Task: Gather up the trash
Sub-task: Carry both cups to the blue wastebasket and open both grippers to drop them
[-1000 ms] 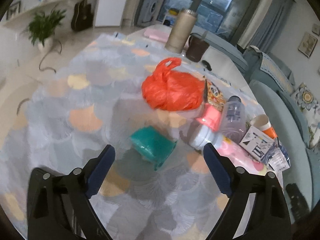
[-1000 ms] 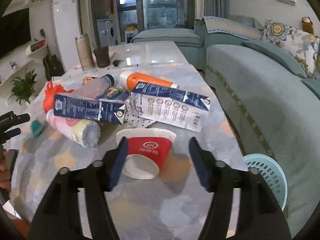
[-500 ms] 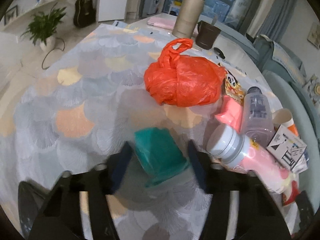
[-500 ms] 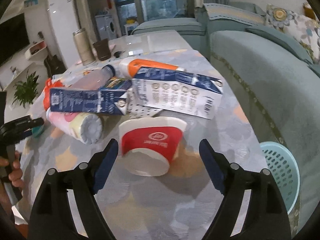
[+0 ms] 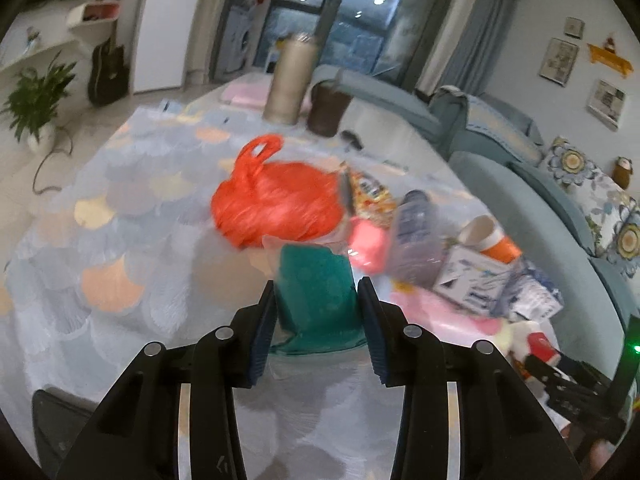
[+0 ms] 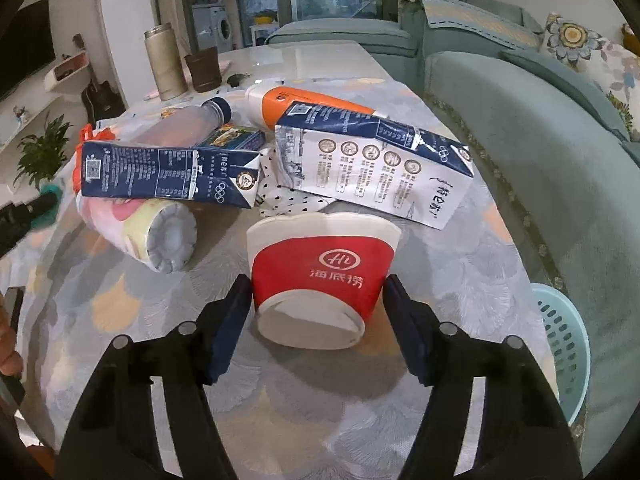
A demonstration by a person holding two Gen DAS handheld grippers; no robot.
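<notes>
1. Left gripper (image 5: 316,322) has just been closing; its pads now press both sides of the green packet (image 5: 316,292), held over the worktop (image 5: 120,240) in front of the orange bag (image 5: 276,204).
2. Right gripper (image 6: 318,312) has just been closing around the red paper cup (image 6: 322,276); left pad touching, right pad just beside, so not yet a grip.
3. Best to squeeze the cup gently near its base, since it will likely crush.
4. Cup lies tipped on the worktop, base toward the camera, mouth toward the milk cartons (image 6: 372,164), long axis along the fingers.
5. Blue basket (image 6: 564,352) is beside the worktop, probably the bin.
</notes>
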